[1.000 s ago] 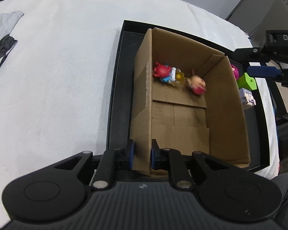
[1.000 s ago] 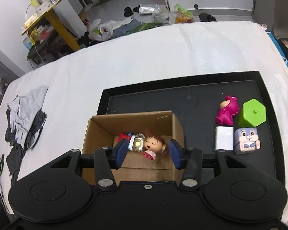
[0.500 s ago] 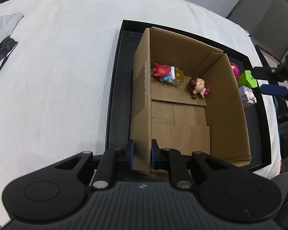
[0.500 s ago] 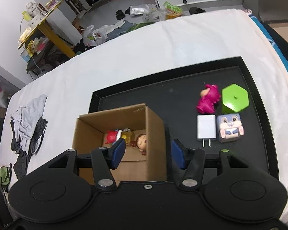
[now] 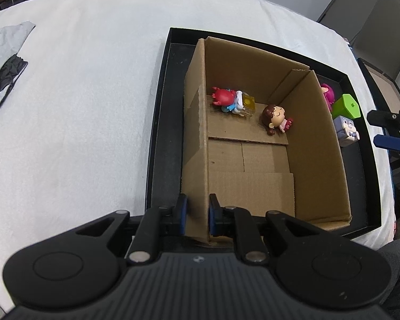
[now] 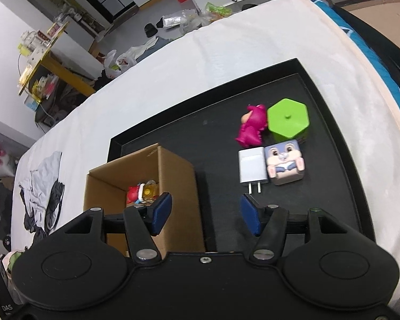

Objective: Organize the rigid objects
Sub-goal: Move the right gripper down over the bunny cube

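- The near left corner wall of the cardboard box [image 5: 253, 144] was pinched between the pads of the left gripper [image 5: 196, 217], one pad outside the wall and one inside, so the box was steadied on the black tray [image 5: 157, 122].
- Two toys were seen lying on the box floor at its far end: a red figure [image 5: 224, 97] with a small yellow block touching it, and a brown-haired doll [image 5: 276, 116] to its right.
- The right gripper [image 6: 205, 214] was held above the tray, to the right of the box, with its jaws opening and nothing between them.
- Four things were left on the tray's far right part: a white charger [image 6: 252, 166], a rabbit cube [image 6: 285, 161] touching it, a green hexagonal block [image 6: 288, 118] and a pink figure [image 6: 250, 129] just beside that block.
- The charger lay nearest the open jaws, so it was judged the likely next pick.
- Risks were judged as follows: the charger and the cube touch, so a pad lowered between them could shove the cube or catch both.
- The charger's smooth flat faces could slip from the pads if it were gripped near its prongs.
- The pink figure could be toppled if the green block were nudged.
- The thin cardboard wall could buckle or the box tip if it were pulled by the left gripper.
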Tool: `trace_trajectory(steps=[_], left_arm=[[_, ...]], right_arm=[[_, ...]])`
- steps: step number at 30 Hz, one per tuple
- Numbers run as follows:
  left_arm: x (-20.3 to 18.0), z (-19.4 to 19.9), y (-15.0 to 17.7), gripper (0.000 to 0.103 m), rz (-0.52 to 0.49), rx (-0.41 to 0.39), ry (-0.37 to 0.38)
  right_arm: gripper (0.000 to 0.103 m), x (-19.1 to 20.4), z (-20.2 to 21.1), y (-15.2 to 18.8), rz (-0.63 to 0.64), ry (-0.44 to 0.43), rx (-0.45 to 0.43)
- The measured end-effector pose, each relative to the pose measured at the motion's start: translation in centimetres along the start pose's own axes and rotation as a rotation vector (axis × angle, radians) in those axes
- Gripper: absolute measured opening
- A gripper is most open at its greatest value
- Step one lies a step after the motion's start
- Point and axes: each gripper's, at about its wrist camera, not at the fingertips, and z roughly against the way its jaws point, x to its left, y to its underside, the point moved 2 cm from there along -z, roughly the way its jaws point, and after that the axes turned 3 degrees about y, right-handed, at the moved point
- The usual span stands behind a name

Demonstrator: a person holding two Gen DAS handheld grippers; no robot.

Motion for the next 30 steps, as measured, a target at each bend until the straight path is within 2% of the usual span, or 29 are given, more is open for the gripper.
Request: trace_trajectory(steps=[11,30], left_arm=[[-0.2,-0.3,-0.2,0.014,0.012,0.012,-0.023],[0.0,-0.5,-0.4,0.014,0.037,0.015,-0.027]], right_arm=[[0.061,-3.5,-0.7,-0.4,-0.047,-0.006,0.005],[0.059,-9.3,-3.3,-0.7,-0.097,-0.017,0.024]])
